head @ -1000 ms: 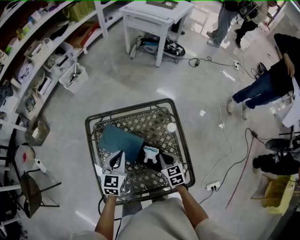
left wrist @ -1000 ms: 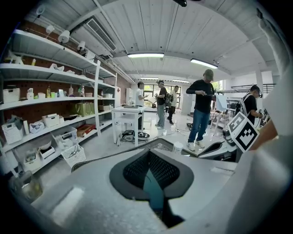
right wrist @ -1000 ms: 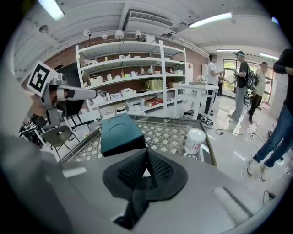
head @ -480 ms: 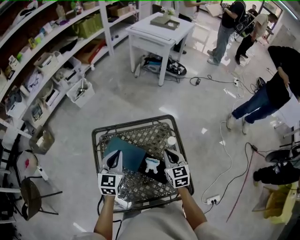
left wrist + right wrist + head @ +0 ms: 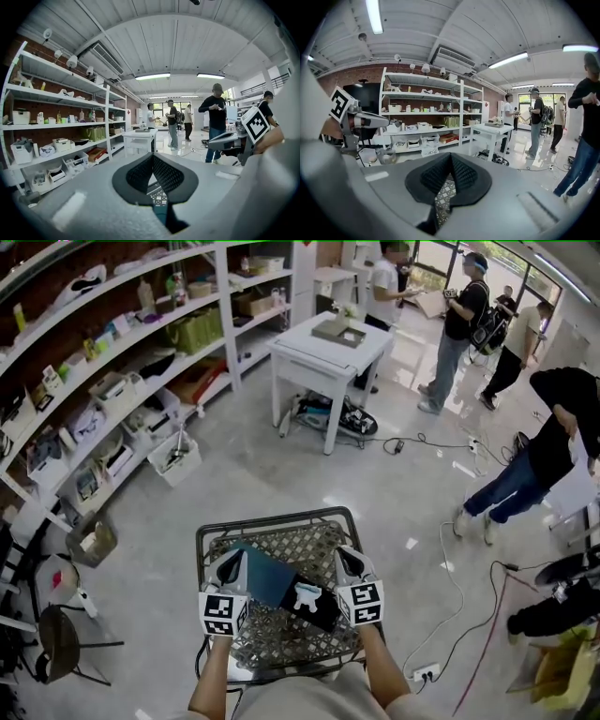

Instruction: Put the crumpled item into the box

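A small white and pale blue crumpled item [image 5: 305, 595] lies on a black flat thing [image 5: 319, 612] on the metal lattice table [image 5: 273, 520]. A teal box [image 5: 264, 576] lies just left of it. My left gripper [image 5: 232, 565] hovers over the box's left edge, shut and empty. My right gripper [image 5: 346, 560] hangs to the right of the crumpled item, also shut and empty. In the left gripper view the left gripper [image 5: 153, 157] points level into the room, pads meeting. The right gripper [image 5: 450, 157] looks the same in its own view, with lattice showing below.
A white table [image 5: 330, 343] stands ahead, with stocked shelves [image 5: 112, 395] along the left wall. Several people stand at the back and right. Cables [image 5: 457, 577] and a power strip [image 5: 427, 672] lie on the floor at right. A dark chair [image 5: 58, 638] stands at left.
The head view has tilted up, so the lattice table sits lower in frame and more of the room shows. Both grippers stay shut over the table's near half.
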`<action>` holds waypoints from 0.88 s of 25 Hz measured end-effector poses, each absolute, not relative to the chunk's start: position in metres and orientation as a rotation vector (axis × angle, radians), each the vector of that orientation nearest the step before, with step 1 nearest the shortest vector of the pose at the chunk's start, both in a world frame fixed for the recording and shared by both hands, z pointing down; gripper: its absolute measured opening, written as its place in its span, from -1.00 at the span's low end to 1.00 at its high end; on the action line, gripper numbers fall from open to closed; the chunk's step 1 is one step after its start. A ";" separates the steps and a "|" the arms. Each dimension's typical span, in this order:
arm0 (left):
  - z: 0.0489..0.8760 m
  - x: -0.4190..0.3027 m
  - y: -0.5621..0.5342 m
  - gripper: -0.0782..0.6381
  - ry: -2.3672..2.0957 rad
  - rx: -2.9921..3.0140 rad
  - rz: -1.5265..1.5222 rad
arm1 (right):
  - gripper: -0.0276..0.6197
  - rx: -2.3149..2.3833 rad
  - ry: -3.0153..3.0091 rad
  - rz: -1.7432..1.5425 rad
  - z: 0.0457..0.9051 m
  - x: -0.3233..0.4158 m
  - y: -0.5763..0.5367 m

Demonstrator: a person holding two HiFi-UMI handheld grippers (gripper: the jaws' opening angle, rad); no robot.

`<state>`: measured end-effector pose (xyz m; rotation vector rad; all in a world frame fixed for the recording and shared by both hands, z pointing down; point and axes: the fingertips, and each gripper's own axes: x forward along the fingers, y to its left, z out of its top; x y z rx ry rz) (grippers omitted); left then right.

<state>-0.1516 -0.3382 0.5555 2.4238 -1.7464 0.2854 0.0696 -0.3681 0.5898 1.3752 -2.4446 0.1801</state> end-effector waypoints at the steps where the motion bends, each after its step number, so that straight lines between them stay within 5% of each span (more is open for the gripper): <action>1: 0.552 -0.152 -0.337 -0.77 -1.752 2.427 0.282 | -0.92 1.383 -2.450 0.176 0.586 0.070 -0.367; 22: 0.500 -0.176 -0.320 -0.77 -1.852 2.443 0.235 | -0.92 1.433 -2.519 0.036 0.515 0.058 -0.363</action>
